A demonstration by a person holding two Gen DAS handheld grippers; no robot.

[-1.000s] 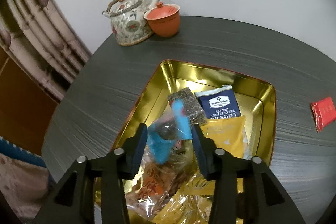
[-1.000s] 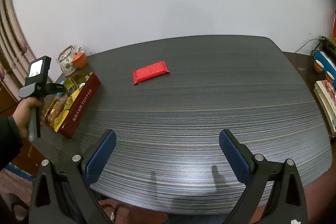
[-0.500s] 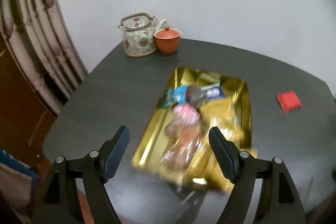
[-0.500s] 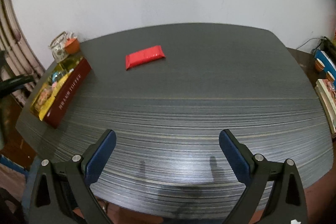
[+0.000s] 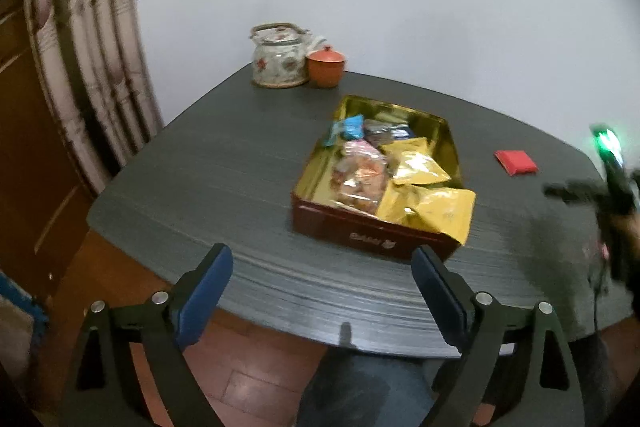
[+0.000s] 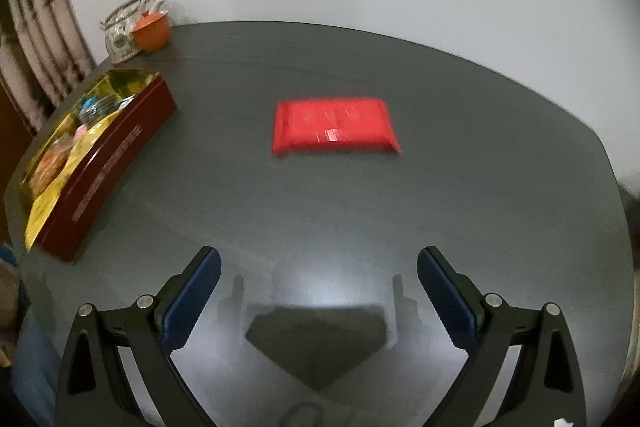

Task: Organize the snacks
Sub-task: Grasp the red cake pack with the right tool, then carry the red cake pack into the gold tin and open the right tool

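While flat and glossy, red packet (image 6: 335,126) lies on streaked table (image 6: 440,187).

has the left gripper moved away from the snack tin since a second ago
Yes. The left gripper has backed off the tin, now before the table edge, its jaws just opening, nothing between them.

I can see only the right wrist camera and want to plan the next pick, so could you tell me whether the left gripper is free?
Observer: Yes. The left gripper has just been opening its jaws, and nothing is between them.
Operator: Is there room in the tin?
Observer: The tin shows bare gold floor along the side nearest the red packet.
Operator: What lies beside the yellow packets? It is blurred here.
Observer: A clear bag of snacks, against the tin's left wall.
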